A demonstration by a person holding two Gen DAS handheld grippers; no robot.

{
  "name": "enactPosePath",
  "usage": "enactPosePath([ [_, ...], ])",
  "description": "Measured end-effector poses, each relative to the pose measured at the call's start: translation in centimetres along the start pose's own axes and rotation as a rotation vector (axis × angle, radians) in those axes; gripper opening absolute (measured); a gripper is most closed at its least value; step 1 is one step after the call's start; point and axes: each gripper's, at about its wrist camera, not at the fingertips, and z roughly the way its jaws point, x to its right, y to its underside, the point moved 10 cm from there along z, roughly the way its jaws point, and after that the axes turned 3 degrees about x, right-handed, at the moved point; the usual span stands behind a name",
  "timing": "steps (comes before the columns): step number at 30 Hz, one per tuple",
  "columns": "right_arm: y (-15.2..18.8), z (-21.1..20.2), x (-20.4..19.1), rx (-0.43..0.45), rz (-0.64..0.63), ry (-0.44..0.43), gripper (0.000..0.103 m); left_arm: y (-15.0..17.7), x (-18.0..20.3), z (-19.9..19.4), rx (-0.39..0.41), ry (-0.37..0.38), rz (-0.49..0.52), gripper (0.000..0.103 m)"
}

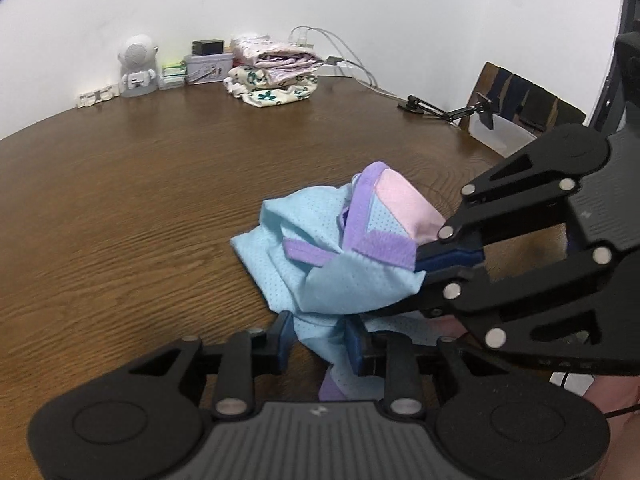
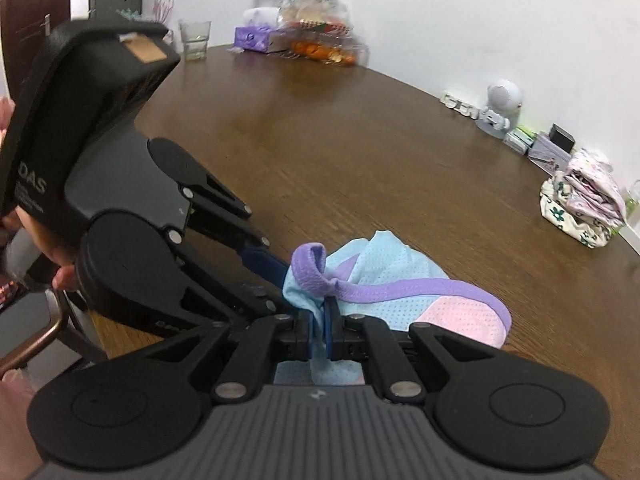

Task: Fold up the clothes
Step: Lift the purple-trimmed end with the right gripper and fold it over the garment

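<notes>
1. Crumpled light-blue mesh garment with purple trim [image 1: 340,264]: bunched on brown wooden table [image 1: 160,200]
2. Right gripper [image 2: 319,330]: pinching garment; keep clamped
3. Left gripper [image 1: 320,338]: spread, cloth between pads; re-grip hem, pull flat

Your garment [image 1: 344,264] bunches up, so its shape and kind cannot be told; its lower folds are hidden behind the left gripper [image 1: 320,340], and in the right wrist view the right gripper [image 2: 319,330] covers its near edge. The plastic-wrapped items [image 2: 320,28] at the far side of the table [image 2: 320,128] are blurred. Your hand [image 2: 60,268] is mostly hidden behind the left gripper's body.
</notes>
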Motion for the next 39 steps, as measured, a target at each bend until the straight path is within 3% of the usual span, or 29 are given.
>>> enactPosePath([
  [3, 0.1, 0.5, -0.2, 0.000, -0.005, -0.021, 0.005, 0.3, -0.4, -1.1, 0.007, -0.021, 0.003, 0.049],
  [5, 0.1, 0.6, -0.4, 0.013, -0.021, -0.029, 0.005, 0.6, -0.5, -2.5, 0.018, -0.027, 0.008, 0.051],
  [10, -1.0, -0.3, 0.4, 0.071, 0.000, -0.009, 0.005, 1.2, -0.8, -4.0, 0.012, -0.067, 0.034, 0.046],
  [12, -1.8, -0.9, 1.1, 0.097, 0.014, 0.004, 0.005, 1.4, -0.5, -3.6, -0.002, -0.068, 0.046, 0.034],
  [16, -3.1, -1.2, 1.5, 0.125, -0.001, 0.015, 0.005, 1.8, 0.0, -2.3, -0.034, -0.075, 0.071, 0.026],
  [26, -2.4, 2.2, -2.3, 0.049, -0.112, -0.094, 0.006, 2.3, 0.0, -2.2, -0.043, -0.072, 0.081, 0.025],
  [27, -2.2, 2.5, -2.2, 0.036, -0.101, -0.103, 0.007, 2.5, -0.1, -2.5, -0.046, -0.076, 0.083, 0.029],
  [28, -1.9, 2.7, -2.2, 0.023, -0.090, -0.113, 0.010, 2.6, -0.3, -2.8, -0.047, -0.081, 0.085, 0.034],
  [30, -1.4, 2.9, -2.1, 0.007, -0.048, -0.153, 0.034, 2.8, -0.6, -3.6, -0.034, -0.094, 0.091, 0.048],
  [31, -1.4, 2.6, -1.9, 0.015, -0.019, -0.170, 0.041, 2.7, -0.9, -4.2, -0.021, -0.099, 0.083, 0.050],
  [33, -1.7, 1.3, -1.2, 0.056, 0.070, -0.227, 0.069, 2.4, -1.6, -5.6, 0.012, -0.112, 0.065, 0.053],
  [36, -2.2, -1.5, 1.2, 0.131, 0.211, -0.267, 0.074, 1.5, -2.7, -7.9, 0.070, -0.159, 0.048, 0.056],
  [39, -1.6, -2.9, 4.0, 0.155, 0.250, -0.185, 0.074, 0.1, -2.8, -8.7, 0.113, -0.181, 0.056, 0.054],
])
